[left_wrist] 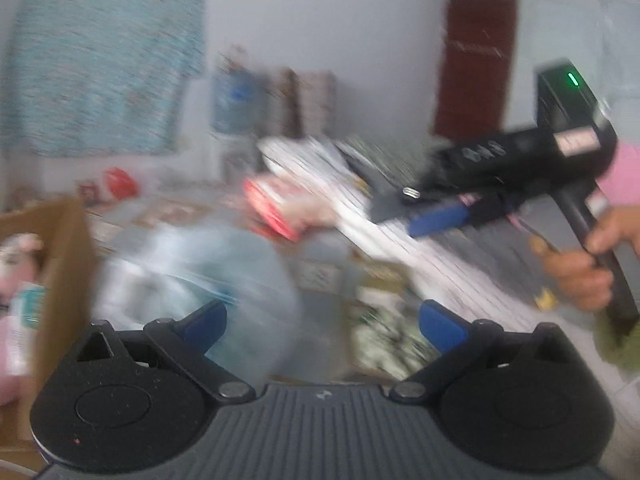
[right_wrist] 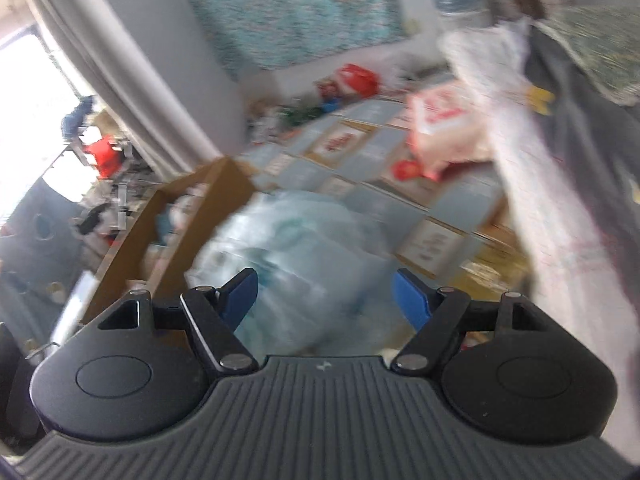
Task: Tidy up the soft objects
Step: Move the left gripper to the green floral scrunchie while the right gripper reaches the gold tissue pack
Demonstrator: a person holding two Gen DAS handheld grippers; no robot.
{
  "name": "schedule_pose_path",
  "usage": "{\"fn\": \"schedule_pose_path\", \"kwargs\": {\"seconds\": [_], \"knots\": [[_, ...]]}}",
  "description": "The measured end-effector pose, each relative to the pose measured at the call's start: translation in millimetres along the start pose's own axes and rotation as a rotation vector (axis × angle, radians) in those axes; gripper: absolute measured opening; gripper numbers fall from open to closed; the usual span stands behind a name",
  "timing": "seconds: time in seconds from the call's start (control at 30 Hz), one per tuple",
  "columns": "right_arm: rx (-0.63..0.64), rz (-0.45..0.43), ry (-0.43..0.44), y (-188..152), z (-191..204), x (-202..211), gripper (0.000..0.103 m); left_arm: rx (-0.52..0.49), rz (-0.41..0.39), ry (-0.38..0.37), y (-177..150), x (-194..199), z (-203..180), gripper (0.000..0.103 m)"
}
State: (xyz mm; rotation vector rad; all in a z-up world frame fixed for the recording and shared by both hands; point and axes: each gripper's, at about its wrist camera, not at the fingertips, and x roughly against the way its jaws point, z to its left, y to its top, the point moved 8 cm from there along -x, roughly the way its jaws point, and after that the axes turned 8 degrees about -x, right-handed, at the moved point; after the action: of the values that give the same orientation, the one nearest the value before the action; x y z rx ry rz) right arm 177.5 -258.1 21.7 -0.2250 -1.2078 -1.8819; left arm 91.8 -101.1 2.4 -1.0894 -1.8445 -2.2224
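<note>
Left wrist view: the left gripper point(left_wrist: 322, 330) is sitting with its jaws wide apart and nothing between them; the frame is heavily blurred. A pale blue bag point(left_wrist: 208, 276), soft and puffy by its look, is lying just ahead at about 11 o'clock of the fingers, beside the cardboard box point(left_wrist: 60, 280) at 9 o'clock. The box is already holding a pink plush point(left_wrist: 16, 268), so it is probably serving as the bin for the soft things. At 2 o'clock the right gripper point(left_wrist: 424, 220) is reaching over a white striped cloth point(left_wrist: 400, 248), the person's hand point(left_wrist: 580, 264) on its handle; whether its fingers are pinching the cloth or only passing above it, I cannot tell from here. A red-and-white packet point(left_wrist: 280, 208) is lying at 12 o'clock, just beside the cloth.

Right wrist view: the right gripper point(right_wrist: 324, 296) is showing both jaws spread wide with only air between them, so it is holding nothing. The bag point(right_wrist: 296, 248) is filling the space at 12 o'clock, just beyond the fingertips; the box point(right_wrist: 192, 216) is standing at 10 o'clock, touching or nearly touching the bag. The cloth point(right_wrist: 532, 184) is draping down at 2 o'clock and the packet point(right_wrist: 444, 132) is resting at 1 o'clock on the patterned bedspread point(right_wrist: 360, 148). Both grippers are open and aimed at the bag, probably because something that bulky needs a grip from each side.
</note>
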Motion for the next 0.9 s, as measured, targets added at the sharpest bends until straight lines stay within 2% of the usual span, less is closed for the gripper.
{"fn": "schedule_pose_path", "kwargs": {"seconds": [0.13, 0.3, 0.43, 0.6, 0.7, 0.77, 0.9], "knots": [[-0.049, 0.043, -0.085, -9, -35, -17, 0.075, -0.106, 0.087, -0.058, -13, -43, -40, 0.103], [-0.167, 0.12, -0.117, -12, -69, -37, 0.075, -0.223, 0.167, -0.021, -30, -97, -67, 0.102], [-0.234, 0.173, -0.141, -11, -85, -52, 0.075, -0.21, 0.243, -0.051, -38, -122, -69, 0.098], [-0.277, 0.189, -0.185, -3, -98, -66, 0.078, -0.194, 0.242, -0.04, -37, -140, -69, 0.097], [-0.288, 0.196, -0.2, -2, -104, -71, 0.079, -0.196, 0.252, -0.025, -38, -147, -69, 0.089], [-0.285, 0.198, -0.213, 0, -106, -74, 0.08, -0.179, 0.267, -0.036, -40, -152, -67, 0.078], [-0.268, 0.2, -0.24, 3, -111, -77, 0.081, -0.139, 0.255, -0.055, -39, -153, -63, 0.062]]}}
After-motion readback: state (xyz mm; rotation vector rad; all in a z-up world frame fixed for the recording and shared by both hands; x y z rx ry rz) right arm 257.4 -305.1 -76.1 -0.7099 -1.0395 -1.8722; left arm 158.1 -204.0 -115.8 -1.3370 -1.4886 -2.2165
